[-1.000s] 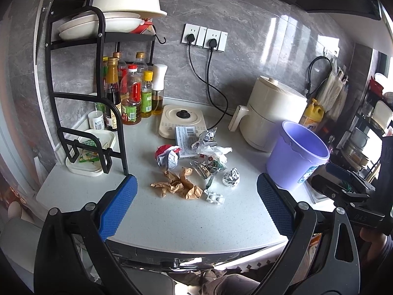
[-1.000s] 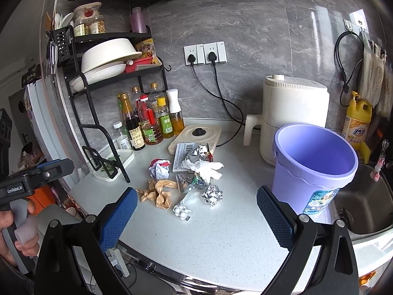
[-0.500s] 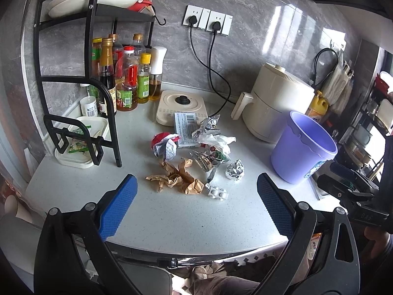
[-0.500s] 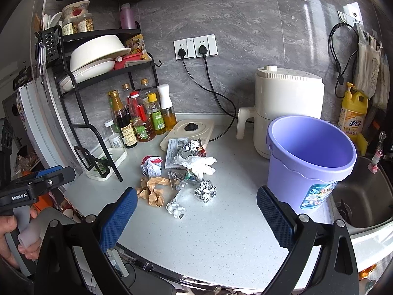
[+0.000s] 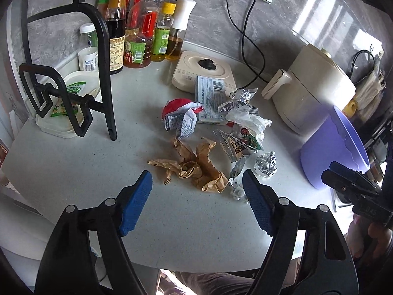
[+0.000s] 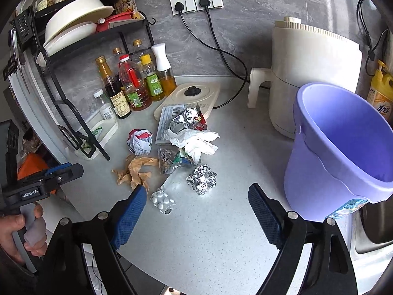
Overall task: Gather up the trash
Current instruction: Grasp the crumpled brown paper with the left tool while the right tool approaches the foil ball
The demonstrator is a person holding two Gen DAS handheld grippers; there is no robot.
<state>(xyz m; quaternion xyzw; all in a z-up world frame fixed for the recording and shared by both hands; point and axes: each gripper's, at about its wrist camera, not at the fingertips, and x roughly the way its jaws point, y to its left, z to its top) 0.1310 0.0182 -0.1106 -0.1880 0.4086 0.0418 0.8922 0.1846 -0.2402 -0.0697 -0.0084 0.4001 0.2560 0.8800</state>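
A heap of trash lies on the grey counter: crumpled brown paper (image 5: 194, 167), a foil ball (image 6: 202, 179), a pill blister (image 6: 162, 200), a red and white wrapper (image 5: 181, 115), white tissue (image 6: 196, 142) and a snack packet (image 5: 235, 145). My left gripper (image 5: 196, 179) hovers just short of the brown paper. Its jaws are closing with nothing between the pads. My right gripper (image 6: 197, 191) hangs above the counter in front of the foil ball and blister, jaws also closing, nothing gripped. A purple bucket (image 6: 343, 147) stands at the right.
A black rack (image 5: 105, 73) with bottles (image 5: 140, 32) stands at the back left. A cream hotplate (image 5: 203, 71), a white air fryer (image 5: 314, 91) and its cables line the wall. A sink (image 6: 375, 221) lies right of the bucket. The counter's front edge is close below both grippers.
Both grippers have come down and forward toward the trash heap, which now looks much larger. The jaws of both have narrowed. The trash itself has not moved.
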